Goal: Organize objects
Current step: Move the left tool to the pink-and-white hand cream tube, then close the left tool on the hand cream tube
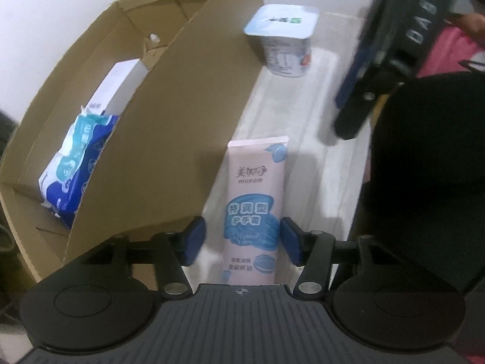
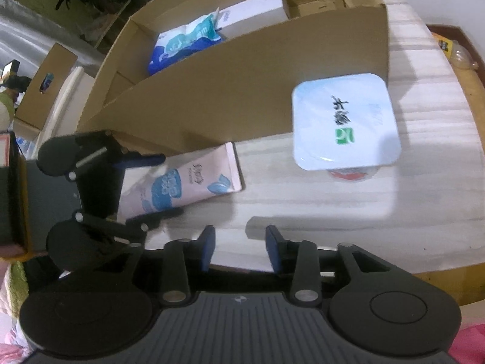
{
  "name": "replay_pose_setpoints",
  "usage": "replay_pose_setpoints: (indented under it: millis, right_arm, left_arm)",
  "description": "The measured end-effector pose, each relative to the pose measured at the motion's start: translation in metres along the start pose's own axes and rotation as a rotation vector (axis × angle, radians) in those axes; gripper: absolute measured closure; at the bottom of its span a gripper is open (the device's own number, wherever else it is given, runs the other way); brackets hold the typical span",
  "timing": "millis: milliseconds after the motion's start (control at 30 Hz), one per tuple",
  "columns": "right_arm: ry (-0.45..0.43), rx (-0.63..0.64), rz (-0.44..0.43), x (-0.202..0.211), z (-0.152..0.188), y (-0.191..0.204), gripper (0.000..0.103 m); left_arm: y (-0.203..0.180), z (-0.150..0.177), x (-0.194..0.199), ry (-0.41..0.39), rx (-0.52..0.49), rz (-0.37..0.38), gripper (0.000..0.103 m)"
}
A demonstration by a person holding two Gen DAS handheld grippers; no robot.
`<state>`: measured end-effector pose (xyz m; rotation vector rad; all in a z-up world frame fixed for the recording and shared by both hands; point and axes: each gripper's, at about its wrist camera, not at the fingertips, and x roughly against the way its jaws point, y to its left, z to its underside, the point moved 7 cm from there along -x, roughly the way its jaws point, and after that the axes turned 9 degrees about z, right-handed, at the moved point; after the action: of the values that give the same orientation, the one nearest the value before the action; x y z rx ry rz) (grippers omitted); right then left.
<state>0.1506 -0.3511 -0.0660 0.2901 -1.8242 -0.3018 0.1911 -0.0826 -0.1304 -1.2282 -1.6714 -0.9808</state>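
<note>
My left gripper straddles the pink hand cream tube, which lies flat on the pale tabletop right beside the cardboard box wall. Pads sit on either side of the tube w/ a sliver of gap on each, so jaws are parted, not gripping yet. My guess is the tube's light, soft-walled and a bit slick, so I'd take it across the mid-body where it's fullest, not the thin crimped end, and squeeze gently. My right gripper hangs over bare table, jaws apart w/ nothing between them. Further off stands the yogurt cup, upright, foil lid on; prob thin plastic, so hold its sides low and light. In the box, a blue-white soft pack and white carton already lie.
</note>
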Motion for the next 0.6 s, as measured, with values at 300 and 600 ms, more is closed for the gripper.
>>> replay_pose_setpoints:
  millis: [300, 600]
  right_arm:
    - [-0.005, -0.023, -0.003, -0.011, -0.007, 0.011, 0.060]
    - [0.001, -0.073, -0.006, -0.018, -0.011, 0.013, 0.059]
  left_arm:
    - [-0.016, -0.007, -0.001, 0.078, 0.051, -0.108, 0.066]
    - [-0.038, -0.005, 0.010, 0.018, -0.030, -0.221, 0.073]
